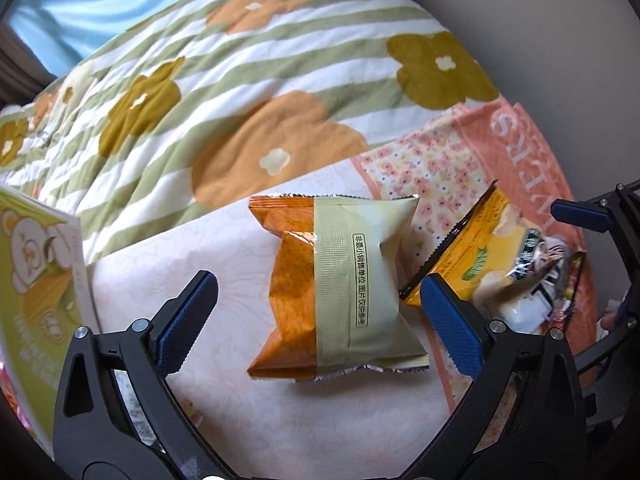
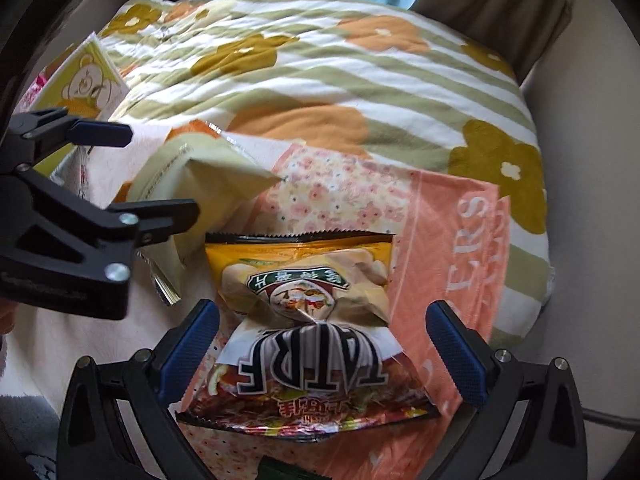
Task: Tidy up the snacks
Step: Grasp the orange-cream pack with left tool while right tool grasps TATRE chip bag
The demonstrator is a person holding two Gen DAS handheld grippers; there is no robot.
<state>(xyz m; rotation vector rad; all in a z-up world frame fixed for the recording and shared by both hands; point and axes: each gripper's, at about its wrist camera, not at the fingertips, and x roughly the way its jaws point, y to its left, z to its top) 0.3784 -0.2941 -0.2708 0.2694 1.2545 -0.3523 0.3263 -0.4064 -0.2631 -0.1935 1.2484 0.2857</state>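
Observation:
An orange and beige snack packet point(image 1: 340, 288) lies seam-up on the pale bedcover. My left gripper point(image 1: 320, 312) is open, with a finger on either side of the packet and touching neither side. A yellow chip bag point(image 2: 304, 276) lies just right of it on a peach towel. A packet with black letters on white and a red end point(image 2: 308, 392) overlaps the bag's near end. My right gripper point(image 2: 324, 332) stands open around these two. In the right wrist view the left gripper point(image 2: 162, 172) shows at the left, over the beige packet point(image 2: 208, 176).
A green box with a bear picture point(image 1: 36, 280) stands at the left edge. A thick quilt point(image 1: 240, 92) with green stripes and flowers rises behind the snacks. The peach towel point(image 2: 440, 264) runs to the right, with a pale wall point(image 1: 540, 40) beyond it.

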